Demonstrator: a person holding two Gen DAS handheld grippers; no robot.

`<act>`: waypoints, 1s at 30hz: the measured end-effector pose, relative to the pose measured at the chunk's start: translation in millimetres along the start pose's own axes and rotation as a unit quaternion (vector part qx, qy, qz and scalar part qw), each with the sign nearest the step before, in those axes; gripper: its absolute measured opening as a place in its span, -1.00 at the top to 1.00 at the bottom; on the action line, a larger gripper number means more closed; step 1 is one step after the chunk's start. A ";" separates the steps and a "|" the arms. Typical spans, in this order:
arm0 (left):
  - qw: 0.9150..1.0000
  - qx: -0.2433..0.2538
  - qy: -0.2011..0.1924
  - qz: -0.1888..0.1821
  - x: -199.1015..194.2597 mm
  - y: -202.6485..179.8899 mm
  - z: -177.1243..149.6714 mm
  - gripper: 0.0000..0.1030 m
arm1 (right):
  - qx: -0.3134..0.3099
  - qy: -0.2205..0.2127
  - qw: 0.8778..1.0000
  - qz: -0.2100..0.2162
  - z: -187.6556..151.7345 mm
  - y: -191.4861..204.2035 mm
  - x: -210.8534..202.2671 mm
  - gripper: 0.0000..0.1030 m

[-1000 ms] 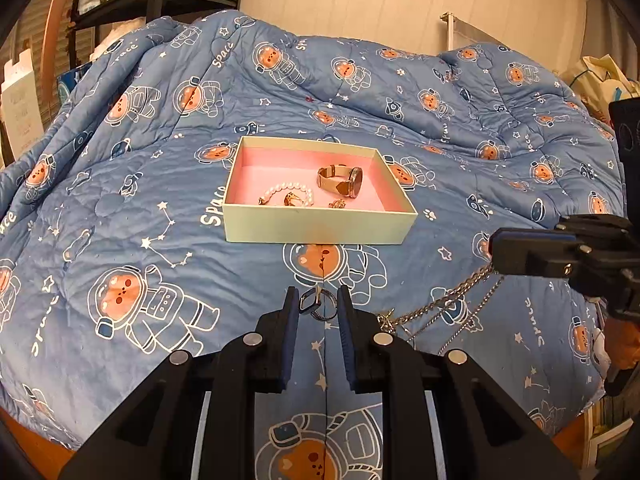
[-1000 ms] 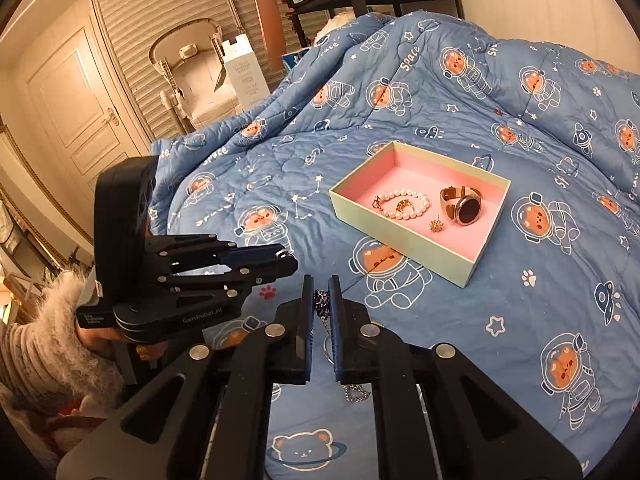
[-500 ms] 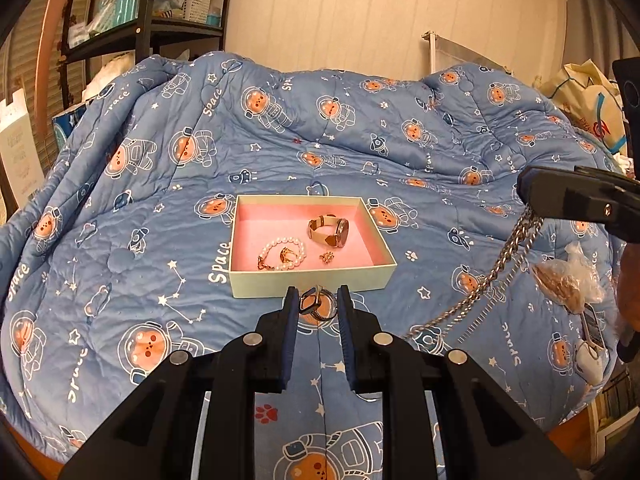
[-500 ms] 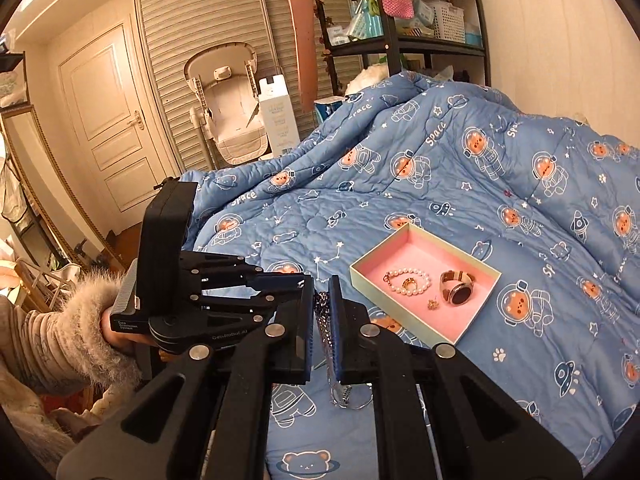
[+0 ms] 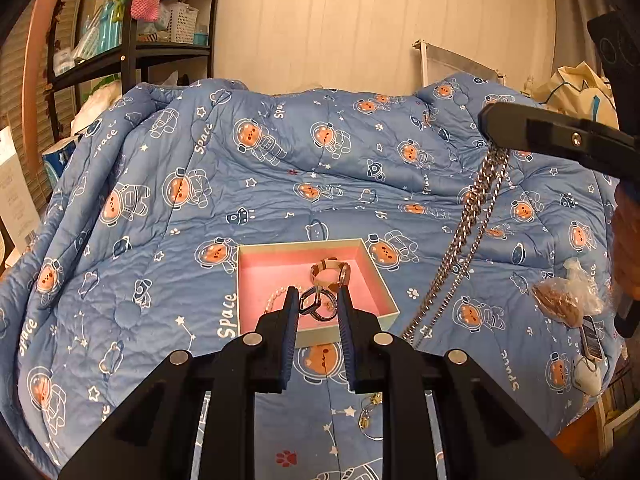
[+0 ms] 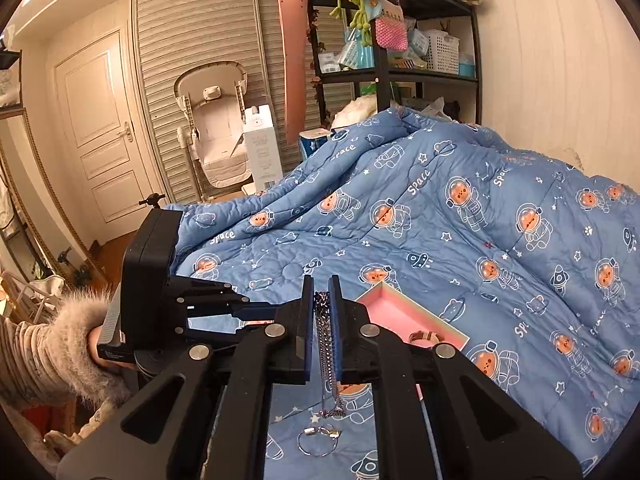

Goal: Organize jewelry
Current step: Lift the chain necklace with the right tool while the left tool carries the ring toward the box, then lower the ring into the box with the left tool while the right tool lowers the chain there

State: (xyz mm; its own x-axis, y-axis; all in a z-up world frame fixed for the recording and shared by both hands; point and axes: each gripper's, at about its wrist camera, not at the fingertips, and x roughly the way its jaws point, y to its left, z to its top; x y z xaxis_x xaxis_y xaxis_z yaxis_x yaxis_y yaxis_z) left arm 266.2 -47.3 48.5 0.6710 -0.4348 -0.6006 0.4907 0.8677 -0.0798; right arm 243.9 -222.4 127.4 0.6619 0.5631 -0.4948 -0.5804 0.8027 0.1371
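Observation:
A pale box with a pink inside (image 5: 256,280) lies on the blue quilt and holds a watch (image 5: 332,270) and a pearl bracelet (image 5: 276,294). My left gripper (image 5: 318,304) is shut on dark rings (image 5: 314,304) and holds them in the air in front of the box. My right gripper (image 6: 321,300) is shut on a silver chain (image 6: 326,352), which hangs down; it also shows in the left wrist view (image 5: 464,240), high at the right. A thin ring with a clasp (image 6: 318,438) lies on the quilt below.
The blue quilt (image 5: 280,184) covers the bed. A black shelf (image 6: 384,64) with baskets stands at the bed's far left. A plastic bag (image 5: 560,300) and small items lie at the quilt's right edge. A white carton (image 6: 262,144) stands beyond the bed.
Both grippers have risen well above the quilt with their jewelry. The chain now hangs free from the right gripper. The box looks smaller and lower in both views.

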 end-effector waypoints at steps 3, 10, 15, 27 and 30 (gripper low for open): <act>1.000 0.009 0.005 0.004 10.6 1.9 11.4 0.63 | -0.001 -0.004 1.000 -0.017 14.0 -10.5 8.2 0.85; 0.999 -0.005 0.039 -0.002 54.2 14.7 23.7 0.63 | 0.025 0.010 0.998 -0.052 25.5 -44.3 45.1 0.85; 0.997 -0.023 0.069 -0.007 85.8 25.1 19.6 0.63 | 0.050 0.035 0.996 -0.060 14.9 -66.2 72.3 0.85; 0.992 -0.048 0.119 -0.019 135.3 30.9 4.4 0.63 | 0.077 0.065 0.993 -0.067 -4.9 -89.2 96.5 0.85; 0.989 -0.063 0.133 -0.025 146.5 35.1 -1.2 0.63 | 0.082 0.078 0.991 -0.065 -17.9 -90.5 102.8 0.85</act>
State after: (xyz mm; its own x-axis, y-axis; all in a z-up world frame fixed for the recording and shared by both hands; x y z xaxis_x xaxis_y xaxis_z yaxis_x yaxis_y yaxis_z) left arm 381.1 -80.3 -43.3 0.4692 -0.4135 -0.7803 0.4358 0.8769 -0.2026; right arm 356.0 -240.6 48.8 0.6373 0.4260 -0.6421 -0.4016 0.8948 0.1950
